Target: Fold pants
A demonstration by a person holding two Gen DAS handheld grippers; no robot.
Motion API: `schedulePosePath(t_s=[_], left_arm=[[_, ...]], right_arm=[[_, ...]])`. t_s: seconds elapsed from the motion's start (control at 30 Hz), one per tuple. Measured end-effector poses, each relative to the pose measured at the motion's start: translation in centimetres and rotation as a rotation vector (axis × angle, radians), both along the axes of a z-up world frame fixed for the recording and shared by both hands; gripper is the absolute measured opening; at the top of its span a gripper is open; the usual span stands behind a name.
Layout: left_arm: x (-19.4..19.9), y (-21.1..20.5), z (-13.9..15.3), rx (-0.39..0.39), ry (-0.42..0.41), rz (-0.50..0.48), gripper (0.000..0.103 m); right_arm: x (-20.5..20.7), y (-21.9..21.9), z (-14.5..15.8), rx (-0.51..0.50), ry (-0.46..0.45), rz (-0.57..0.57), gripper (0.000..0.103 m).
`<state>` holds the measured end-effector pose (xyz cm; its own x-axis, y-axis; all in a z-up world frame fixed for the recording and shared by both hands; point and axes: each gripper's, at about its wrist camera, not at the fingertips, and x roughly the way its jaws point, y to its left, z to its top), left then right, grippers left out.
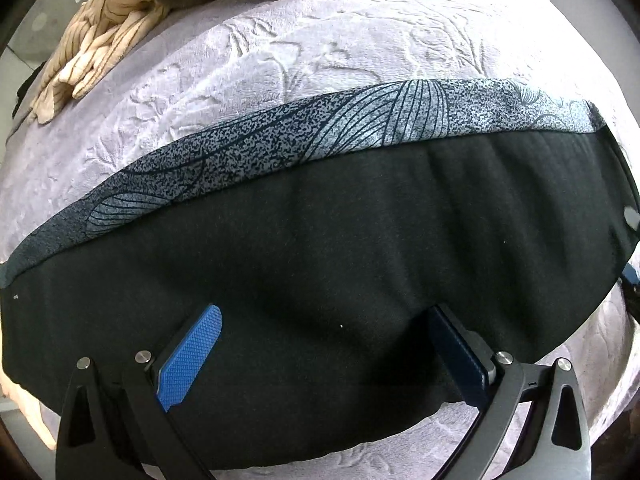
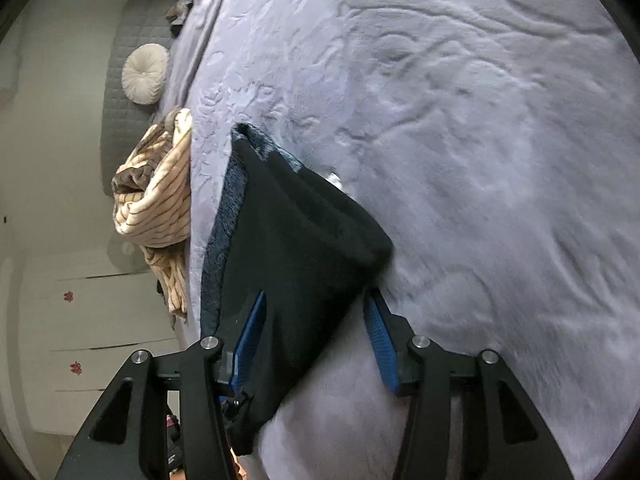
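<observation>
The pants (image 1: 320,248) are black with a grey patterned band (image 1: 360,128) along the far edge. They lie folded lengthwise across a lilac embossed bedspread (image 1: 280,60). My left gripper (image 1: 328,352) is open just above the near part of the black cloth, its blue pads (image 1: 188,360) spread wide. In the right wrist view the pants (image 2: 288,240) run away from the camera in a narrow strip. My right gripper (image 2: 316,332) is open around the near end of the pants, with cloth between its blue pads (image 2: 250,336).
A cream striped blanket (image 1: 100,40) is bunched at the far left edge of the bed; it also shows in the right wrist view (image 2: 160,208). A round white cushion (image 2: 145,74) leans on a grey quilted headboard. White drawers (image 2: 80,320) stand beside the bed.
</observation>
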<state>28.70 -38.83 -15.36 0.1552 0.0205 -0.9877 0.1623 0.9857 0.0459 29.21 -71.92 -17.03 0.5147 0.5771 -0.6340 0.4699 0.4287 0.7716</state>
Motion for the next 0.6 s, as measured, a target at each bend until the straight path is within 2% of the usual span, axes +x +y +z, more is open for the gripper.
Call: schedulePosePath(t_s=[0.17,0.2,0.23,0.27,0.3,0.4,0.47,0.53,0.6], left_arm=[[0.3,0.2,-0.1,-0.004,0.004,-0.004,0.103],[0.5,0.2,0.4,0.003,0.005,0.006,0.103],[0.6,0.3,1.2,0.009,-0.020,0.020,0.103],[0.5,0.8,1.7,0.002,-0.049,0.026,0.103],[0.9,0.8,3.2,-0.023,-0.105,0.037,0.103],[2.6,-0.2,5.2,-0.064,-0.185,0.050,0.103],[3.8,-1.0,5.3,-0.074,-0.205,0.044,0.103],[5.2,-2.2,4.0,-0.042,-0.221,0.033,0.103],[6.1,-2.7,0.0,0.006,-0.130,0.035,0.103]], right_arm=[[2.2,1.0,-0.3,0.016,-0.059,0.006,0.056],[2.7,1.4,-0.1,0.023,-0.064,0.015,0.051],[2.9,1.4,0.1,0.031,-0.067,0.019,0.041],[3.1,1.6,0.5,0.047,-0.071,0.018,0.020],[3.0,1.6,0.9,0.073,-0.093,0.013,0.014],[2.9,2.3,3.1,0.062,-0.147,0.037,0.014],[2.9,2.8,4.3,0.048,-0.176,0.056,0.014],[2.9,3.3,5.4,0.035,-0.201,0.073,0.014],[3.1,3.6,5.8,0.019,-0.208,0.082,0.014]])
